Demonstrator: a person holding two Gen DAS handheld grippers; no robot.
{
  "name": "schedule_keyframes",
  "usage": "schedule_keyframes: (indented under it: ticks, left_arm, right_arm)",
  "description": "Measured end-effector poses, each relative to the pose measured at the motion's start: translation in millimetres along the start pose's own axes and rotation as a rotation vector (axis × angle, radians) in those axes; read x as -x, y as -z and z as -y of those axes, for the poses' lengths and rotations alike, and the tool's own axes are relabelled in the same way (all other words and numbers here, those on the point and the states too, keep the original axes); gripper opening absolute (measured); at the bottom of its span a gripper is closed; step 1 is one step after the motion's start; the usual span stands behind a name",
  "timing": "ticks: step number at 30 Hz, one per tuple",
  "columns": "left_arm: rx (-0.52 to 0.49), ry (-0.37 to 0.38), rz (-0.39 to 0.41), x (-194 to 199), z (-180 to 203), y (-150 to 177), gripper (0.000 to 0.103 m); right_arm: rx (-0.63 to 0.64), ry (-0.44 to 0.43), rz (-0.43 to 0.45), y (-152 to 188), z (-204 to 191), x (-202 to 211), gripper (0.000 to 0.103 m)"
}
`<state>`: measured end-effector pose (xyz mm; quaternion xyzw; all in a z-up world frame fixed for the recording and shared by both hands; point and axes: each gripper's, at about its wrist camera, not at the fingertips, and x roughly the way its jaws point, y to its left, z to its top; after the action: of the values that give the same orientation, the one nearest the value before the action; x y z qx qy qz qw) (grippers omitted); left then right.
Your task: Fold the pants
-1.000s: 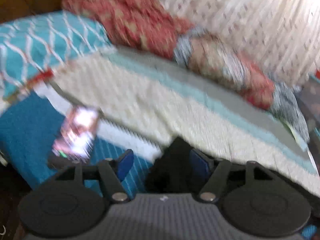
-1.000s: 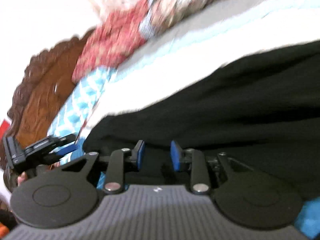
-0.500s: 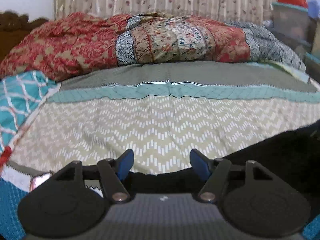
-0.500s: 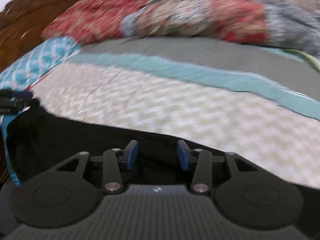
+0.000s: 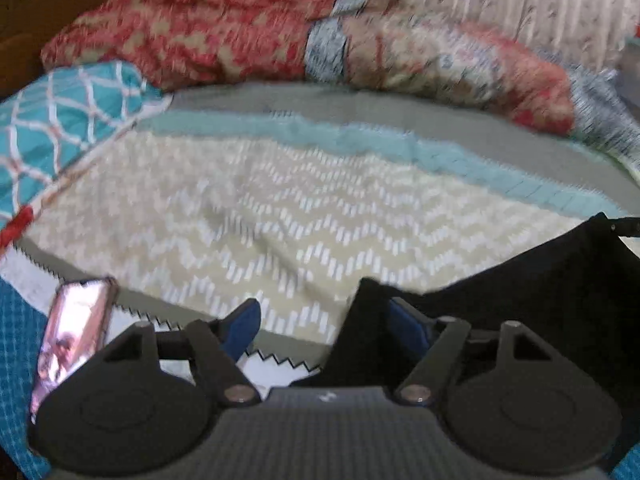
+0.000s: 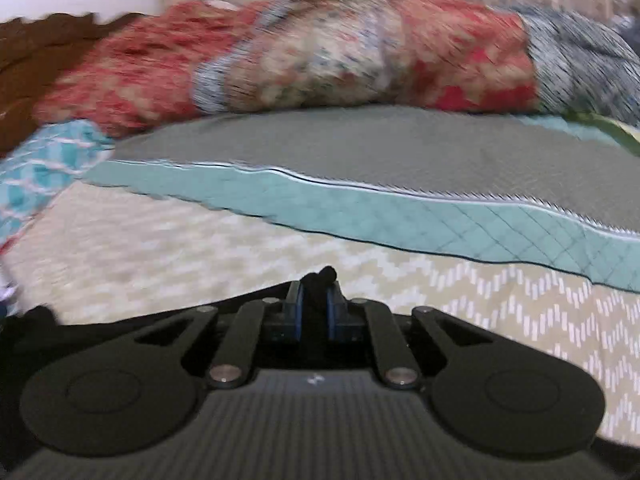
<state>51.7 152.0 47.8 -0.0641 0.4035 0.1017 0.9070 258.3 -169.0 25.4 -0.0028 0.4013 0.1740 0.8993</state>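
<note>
The black pants (image 5: 552, 296) lie on the bed's patterned cover, at the lower right of the left wrist view. My left gripper (image 5: 324, 326) is open, its blue pads wide apart; a corner of the pants rises by its right pad (image 5: 404, 324), not clamped. In the right wrist view my right gripper (image 6: 314, 308) is shut on a pinch of black pants fabric (image 6: 318, 280) that sticks up between its blue pads. More black cloth (image 6: 100, 322) trails to the lower left under it.
The bed cover (image 5: 280, 216) has a beige zigzag band, a teal band and a grey band. A rumpled red patterned quilt (image 6: 320, 52) lies along the far side. A teal pillow (image 5: 60, 120) sits at the left. A phone (image 5: 72, 336) lies near the bed's front left edge.
My right gripper closed from open onto the pants fabric. My left gripper stayed open and swung left, so the phone came back into view.
</note>
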Motion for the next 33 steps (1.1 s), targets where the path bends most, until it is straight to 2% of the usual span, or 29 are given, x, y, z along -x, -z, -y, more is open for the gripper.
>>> schedule_keyframes:
  ticks: [1, 2, 3, 5, 8, 11, 12, 14, 17, 20, 23, 25, 28, 31, 33]
  left_arm:
    - [-0.011, -0.022, -0.01, -7, 3, 1, 0.072]
    - [-0.028, -0.043, -0.014, -13, 5, 1, 0.072]
    - [-0.039, -0.068, -0.024, -17, 7, 1, 0.073]
    - [-0.012, -0.06, -0.021, -14, 3, -2, 0.073]
    - [0.055, -0.058, 0.017, 4, -10, -9, 0.072]
    - [0.171, -0.049, 0.082, 33, -30, -18, 0.073]
    - [0.213, -0.023, 0.108, 44, -35, -21, 0.073]
    - [0.232, 0.048, 0.136, 59, -31, -24, 0.073]
    - [0.137, 0.178, 0.14, 71, 2, -23, 0.074]
    - [0.006, 0.263, 0.086, 69, 50, -9, 0.074]
    - [-0.091, 0.316, 0.013, 57, 89, 9, 0.074]
    - [-0.153, 0.311, -0.029, 48, 109, 20, 0.074]
    - [-0.198, 0.267, -0.076, 37, 126, 31, 0.074]
    - [-0.186, 0.227, -0.11, 36, 131, 33, 0.075]
    - [-0.173, 0.216, -0.117, 40, 134, 34, 0.077]
  right_arm:
    - [-0.011, 0.009, -0.081, 6, 4, -20, 0.019]
    - [-0.026, 0.014, -0.092, 12, 8, -28, 0.023]
    - [-0.031, 0.003, -0.031, 16, 9, -24, 0.033]
    - [-0.058, 0.001, -0.044, 14, 12, -18, 0.048]
    - [-0.082, -0.004, 0.004, 19, 16, 15, 0.051]
    - [-0.157, -0.037, 0.077, 37, 32, 62, 0.051]
    - [-0.176, -0.059, 0.094, 44, 37, 77, 0.051]
    - [-0.199, -0.096, 0.121, 63, 41, 106, 0.051]
    - [-0.231, -0.1, 0.132, 92, 48, 130, 0.051]
    - [-0.272, -0.03, 0.143, 119, 65, 153, 0.051]
    - [-0.349, 0.053, 0.179, 138, 100, 181, 0.051]
    - [-0.354, 0.169, 0.219, 143, 132, 209, 0.051]
    - [-0.368, 0.35, 0.257, 140, 199, 246, 0.051]
    - [-0.398, 0.531, 0.191, 136, 276, 259, 0.058]
    - [-0.41, 0.591, 0.102, 136, 319, 254, 0.068]
